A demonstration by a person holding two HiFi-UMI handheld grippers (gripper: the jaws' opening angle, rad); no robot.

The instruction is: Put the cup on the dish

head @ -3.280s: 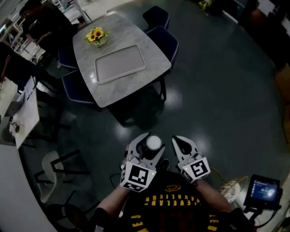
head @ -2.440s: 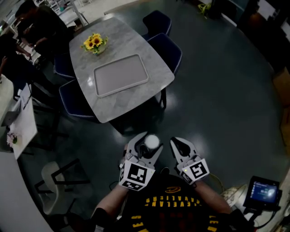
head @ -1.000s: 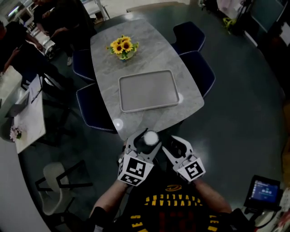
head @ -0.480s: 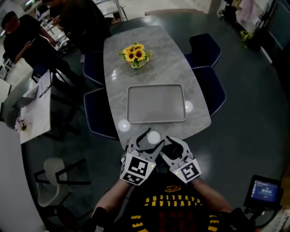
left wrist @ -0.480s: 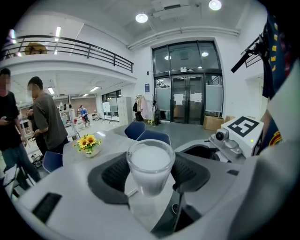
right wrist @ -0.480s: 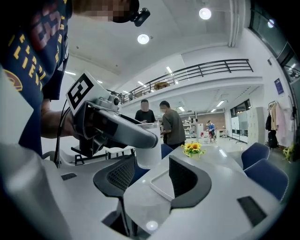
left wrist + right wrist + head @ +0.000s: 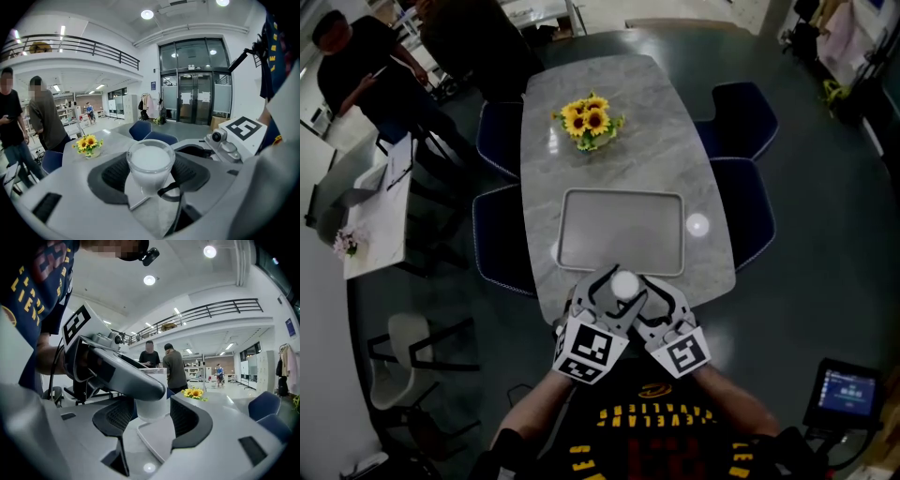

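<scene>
A white cup (image 7: pixel 624 283) stands upright between the jaws of my left gripper (image 7: pixel 614 281), which is shut on it just above the near edge of the marble table (image 7: pixel 619 94). The left gripper view shows the cup (image 7: pixel 151 161) pinched between both dark pads. The dish, a grey rectangular tray (image 7: pixel 622 231), lies on the table just beyond the cup. My right gripper (image 7: pixel 649 292) sits close against the left one. Its jaws are opening, with the cup (image 7: pixel 152 401) and one left gripper finger (image 7: pixel 123 370) between them, and its pads stand off the cup.
A vase of sunflowers (image 7: pixel 591 117) stands on the table beyond the tray. Dark blue chairs (image 7: pixel 742 155) flank both long sides. Two people (image 7: pixel 366 66) stand at the far left by a white table (image 7: pixel 380 211). A screen device (image 7: pixel 846 398) lies on the floor at right.
The table has drawn nearer, and both grippers now hang over its near edge. The right gripper has closed in on the left one, and its jaws have widened around the cup.
</scene>
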